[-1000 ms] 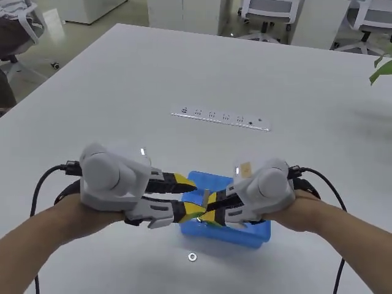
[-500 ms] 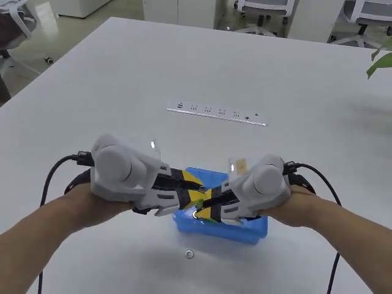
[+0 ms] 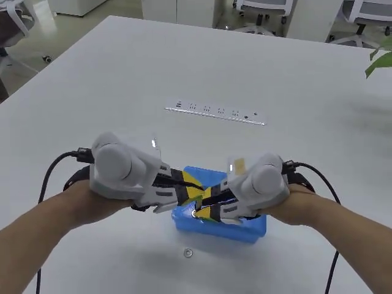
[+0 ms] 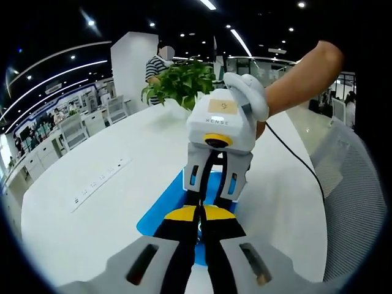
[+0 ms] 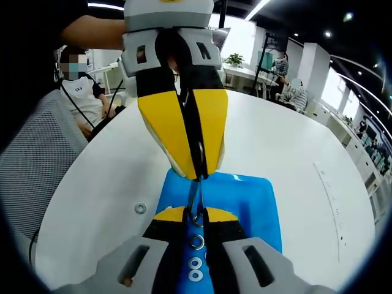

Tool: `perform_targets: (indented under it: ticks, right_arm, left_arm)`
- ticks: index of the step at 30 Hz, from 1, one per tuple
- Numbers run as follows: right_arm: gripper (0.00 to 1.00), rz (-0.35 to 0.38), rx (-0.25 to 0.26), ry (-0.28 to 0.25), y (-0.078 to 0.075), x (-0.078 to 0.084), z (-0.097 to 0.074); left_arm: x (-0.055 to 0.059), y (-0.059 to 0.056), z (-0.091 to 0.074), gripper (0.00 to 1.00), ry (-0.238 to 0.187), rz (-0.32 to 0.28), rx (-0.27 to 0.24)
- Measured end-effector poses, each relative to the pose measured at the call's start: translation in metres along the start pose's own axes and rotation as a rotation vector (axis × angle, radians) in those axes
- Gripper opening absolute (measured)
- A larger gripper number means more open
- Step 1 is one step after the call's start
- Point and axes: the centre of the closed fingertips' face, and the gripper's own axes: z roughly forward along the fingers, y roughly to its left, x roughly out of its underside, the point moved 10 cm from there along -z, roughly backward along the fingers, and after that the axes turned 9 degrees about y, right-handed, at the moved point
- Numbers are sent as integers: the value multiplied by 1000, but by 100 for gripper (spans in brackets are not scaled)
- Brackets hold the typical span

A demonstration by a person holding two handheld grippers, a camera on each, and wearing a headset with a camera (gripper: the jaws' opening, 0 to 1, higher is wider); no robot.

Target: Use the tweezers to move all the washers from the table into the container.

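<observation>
The blue container (image 3: 247, 228) lies on the white table, with several washers (image 5: 195, 264) inside it. One washer (image 3: 188, 252) lies on the table just in front of the container and is also seen as the loose washer (image 5: 140, 208). Both grippers meet tip to tip over the container. My left gripper (image 3: 185, 191) comes in from the left and my right gripper (image 3: 210, 207) from the right. The thin metal tweezers (image 5: 197, 199) run between them. My right gripper (image 5: 197, 219) is shut on one end, and the left gripper (image 5: 197, 173) is shut on the other.
A power strip (image 3: 215, 114) is set into the table beyond the container. Office chairs (image 3: 263, 13) stand past the far edge. A green plant (image 4: 180, 86) stands on the table to the right. Cables trail back from both grippers.
The two grippers have drawn closer together over the container, and their tips now meet. The head camera has shifted slightly. The loose washer has stayed in place.
</observation>
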Motion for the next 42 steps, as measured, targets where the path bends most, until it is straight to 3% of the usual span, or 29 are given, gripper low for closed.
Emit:
perform_targets:
  ticks: [19, 30, 42]
  right_arm:
    - [21, 38, 45, 4, 3, -3, -15]
    - [28, 57, 76, -15, 10, -9, -32]
    - [37, 78, 114, -36, 19, -11, -53]
  left_arm:
    - [-17, 3, -11, 5, -35, 0, -7]
    - [-30, -3, -20, 5, -44, 12, -5]
    - [-36, -9, -33, 5, -39, 20, -6]
